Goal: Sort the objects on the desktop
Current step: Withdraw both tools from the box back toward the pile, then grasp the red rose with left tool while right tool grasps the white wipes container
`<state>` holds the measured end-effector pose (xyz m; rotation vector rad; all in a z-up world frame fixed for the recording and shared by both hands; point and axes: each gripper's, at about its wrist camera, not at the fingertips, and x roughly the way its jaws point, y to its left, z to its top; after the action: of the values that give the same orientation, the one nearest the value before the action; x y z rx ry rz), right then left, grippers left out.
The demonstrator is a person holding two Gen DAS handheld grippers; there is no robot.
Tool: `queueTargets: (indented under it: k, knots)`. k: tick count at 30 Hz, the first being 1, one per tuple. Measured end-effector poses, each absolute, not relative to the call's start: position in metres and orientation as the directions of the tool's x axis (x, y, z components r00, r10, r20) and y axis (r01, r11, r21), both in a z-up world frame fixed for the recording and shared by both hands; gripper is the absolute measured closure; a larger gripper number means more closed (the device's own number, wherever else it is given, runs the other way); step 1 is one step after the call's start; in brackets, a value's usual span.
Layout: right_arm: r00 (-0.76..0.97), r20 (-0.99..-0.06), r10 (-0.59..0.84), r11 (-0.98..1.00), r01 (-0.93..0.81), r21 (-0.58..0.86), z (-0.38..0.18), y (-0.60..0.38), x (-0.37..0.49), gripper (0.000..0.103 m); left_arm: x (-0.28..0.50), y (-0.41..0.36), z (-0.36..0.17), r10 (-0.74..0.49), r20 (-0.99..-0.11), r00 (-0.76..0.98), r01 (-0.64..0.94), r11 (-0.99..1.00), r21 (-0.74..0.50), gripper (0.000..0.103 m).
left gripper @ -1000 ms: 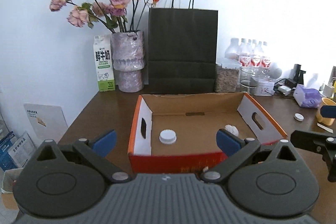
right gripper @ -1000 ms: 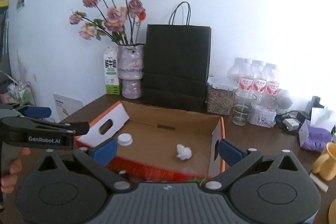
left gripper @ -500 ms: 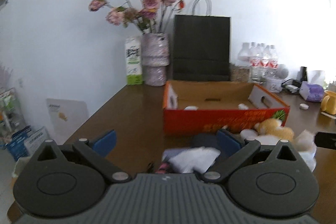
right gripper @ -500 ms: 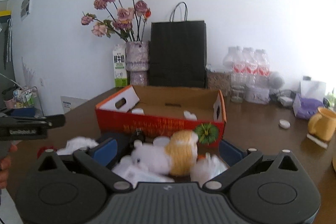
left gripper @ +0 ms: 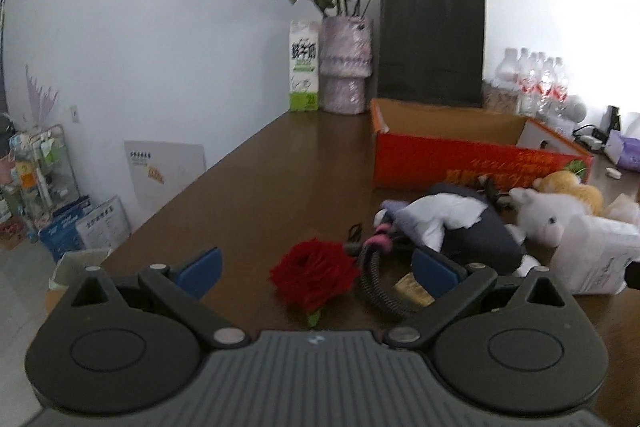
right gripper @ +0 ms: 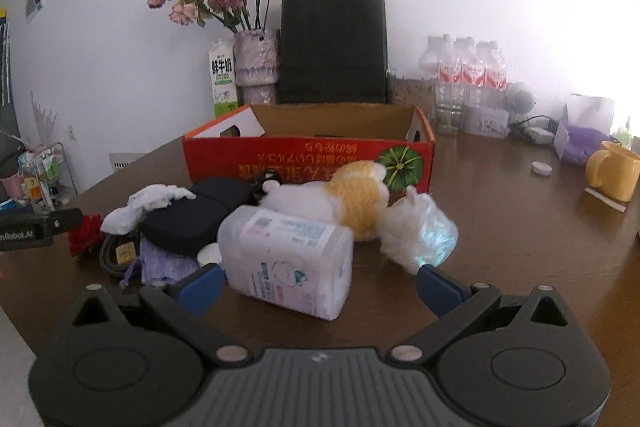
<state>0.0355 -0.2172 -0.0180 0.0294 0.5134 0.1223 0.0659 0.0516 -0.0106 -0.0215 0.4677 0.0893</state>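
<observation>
On the bench (right gripper: 500,227), before one red cardboard box (right gripper: 308,163): one plush toy (right gripper: 344,199), one white plastic tub (right gripper: 286,263) on its side, one red rose (left gripper: 314,277), one dark pouch (right gripper: 188,223), one crumpled bag (right gripper: 418,231). Left tongs (left gripper: 316,269) released, flanking the rose; right tongs (right gripper: 320,287) released, flanking the tub. Behind: one black paper bag (right gripper: 334,45), one vase (right gripper: 256,65), one milk carton (right gripper: 222,85). To the right, one yellow mug (right gripper: 614,175).
</observation>
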Motion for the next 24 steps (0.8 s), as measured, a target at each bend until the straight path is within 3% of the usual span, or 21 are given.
queueTargets:
  k: [18, 24]
  knots:
    - [0.838, -0.543, 0.044, 0.999, -0.026, 0.042, -0.031, -0.181, 0.08, 0.0, 0.109, 0.079, -0.032, 0.068, -0.533, 0.843, -0.081, 0.997, 0.0, 0.001]
    - [0.835, -0.55, 0.021, 0.999, -0.003, 0.034, -0.035, -0.177, 0.09, 0.0, 0.114, 0.082, -0.036, 0.028, -0.55, 0.834, -0.053, 0.998, -0.03, 0.012]
